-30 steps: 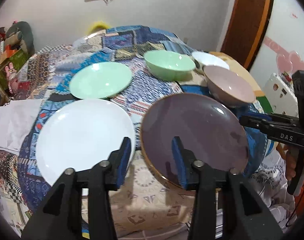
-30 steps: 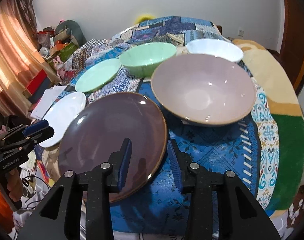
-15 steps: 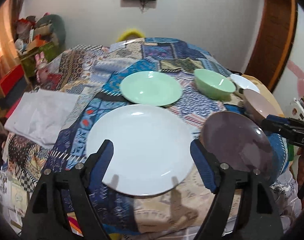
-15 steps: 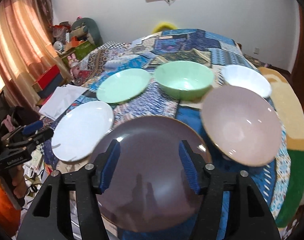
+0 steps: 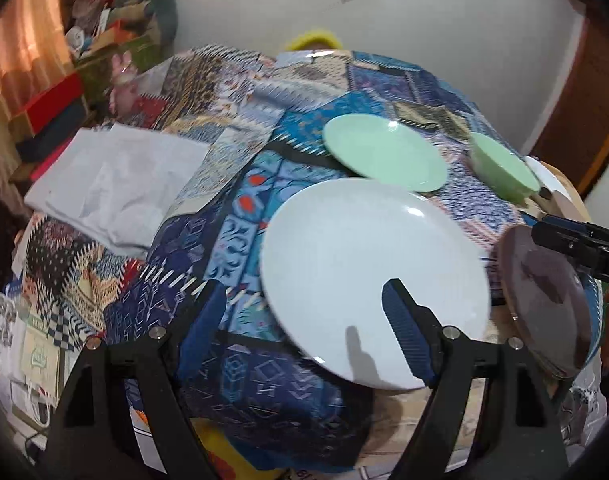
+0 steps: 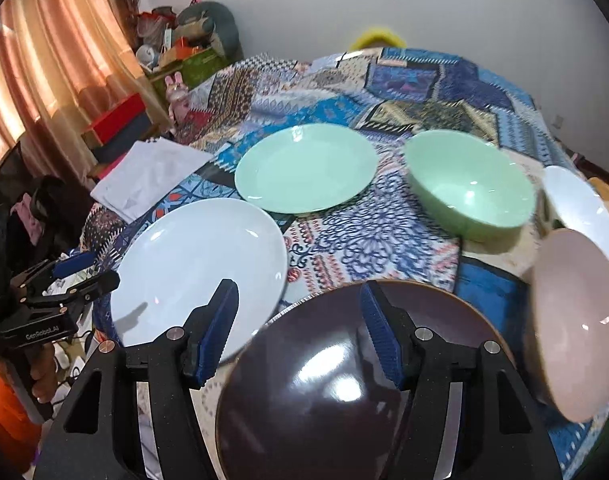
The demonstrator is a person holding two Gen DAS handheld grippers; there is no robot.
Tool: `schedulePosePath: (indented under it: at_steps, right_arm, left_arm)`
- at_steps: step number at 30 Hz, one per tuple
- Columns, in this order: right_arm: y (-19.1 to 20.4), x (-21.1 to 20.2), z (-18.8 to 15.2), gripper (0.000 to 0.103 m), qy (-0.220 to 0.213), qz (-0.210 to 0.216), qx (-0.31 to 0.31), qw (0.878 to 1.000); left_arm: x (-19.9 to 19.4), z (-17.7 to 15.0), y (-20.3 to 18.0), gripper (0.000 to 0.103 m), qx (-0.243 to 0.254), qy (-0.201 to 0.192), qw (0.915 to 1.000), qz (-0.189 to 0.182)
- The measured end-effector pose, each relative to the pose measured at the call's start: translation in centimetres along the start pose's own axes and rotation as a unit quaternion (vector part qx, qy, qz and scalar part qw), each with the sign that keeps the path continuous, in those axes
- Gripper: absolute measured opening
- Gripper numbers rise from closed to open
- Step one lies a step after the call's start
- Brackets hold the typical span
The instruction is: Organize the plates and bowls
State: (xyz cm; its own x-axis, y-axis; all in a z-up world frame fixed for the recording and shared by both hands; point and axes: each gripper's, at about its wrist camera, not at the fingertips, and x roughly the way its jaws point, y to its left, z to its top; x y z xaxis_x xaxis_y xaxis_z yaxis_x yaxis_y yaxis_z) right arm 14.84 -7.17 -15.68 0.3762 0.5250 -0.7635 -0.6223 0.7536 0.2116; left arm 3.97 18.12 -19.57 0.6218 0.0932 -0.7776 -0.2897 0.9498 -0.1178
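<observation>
— What do we have in front of us?

— We see a surface (image 6: 384, 236) draped in a blue patchwork cloth, with six pieces of crockery on it. Our left hand-held gripper (image 5: 304, 312) hangs over the near edge with its blue-padded jaws spread wide and nothing between them; the right pad sits in front of the white plate (image 5: 372, 276), the left pad over bare cloth.

— And the other side?

— Our right hand-held gripper (image 6: 298, 318) is also spread wide and empty, poised above the near rim area of the dark brown plate (image 6: 336, 396), which lies at the surface's front edge. The white plate (image 6: 196, 268) lies just to its left.

— Where are the rest?

— Behind those two, we find the mint green plate (image 6: 306, 168), its near rim close to the white plate's far rim. To its right stands the mint green bowl (image 6: 470, 184). Further right, a white bowl (image 6: 580, 208) sits near the edge, and in front of it a pale pink bowl (image 6: 576, 320), just beside the dark brown plate.

— Anything off to the side?

— A folded white cloth (image 5: 116, 184) lies on the left part of the surface, well apart from the dishes. From the right wrist view we also see the left hand-held gripper's body at the far left, gripped by a hand (image 6: 40, 376).
</observation>
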Motion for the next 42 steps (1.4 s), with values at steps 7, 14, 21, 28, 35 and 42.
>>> schedulePosePath:
  at_steps: [7, 14, 21, 28, 35, 42]
  right_arm:
    - [0.3, 3.7, 1.2, 0.06, 0.051, 0.017, 0.0, 0.999]
    - [1.1, 6.0, 2.0, 0.055, 0.093, 0.023, -0.023, 0.995]
    - [1.6, 7.7, 2.3, 0.041, 0.118, 0.025, -0.036, 0.992]
    - [1.6, 8.9, 2.7, 0.034, 0.141, 0.03, -0.038, 0.989]
    - [2.7, 9.5, 2.4, 0.037, 0.151, 0.038, -0.068, 0.986]
    - [2.2, 9.0, 2.6, 0.033, 0.142, 0.041, -0.044, 0.988]
  left_arm:
    - [2.2, -0.5, 1.7, 0.079, -0.016, 0.027, 0.9995, 0.004]
    - [3.4, -0.8, 1.8, 0.056, -0.022, 0.049, 0.9984, -0.017]
    - [3.7, -0.8, 1.5, 0.042, -0.027, 0.055, 0.9974, -0.039]
    - [3.5, -1.0, 0.0, 0.041, -0.005, 0.057, 0.9972, -0.049]
    - [3.7, -1.0, -0.3, 0.043, 0.0, 0.06, 0.9969, -0.051]
    - [3.5, -0.9, 0.2, 0.043, -0.03, 0.061, 0.9959, -0.06]
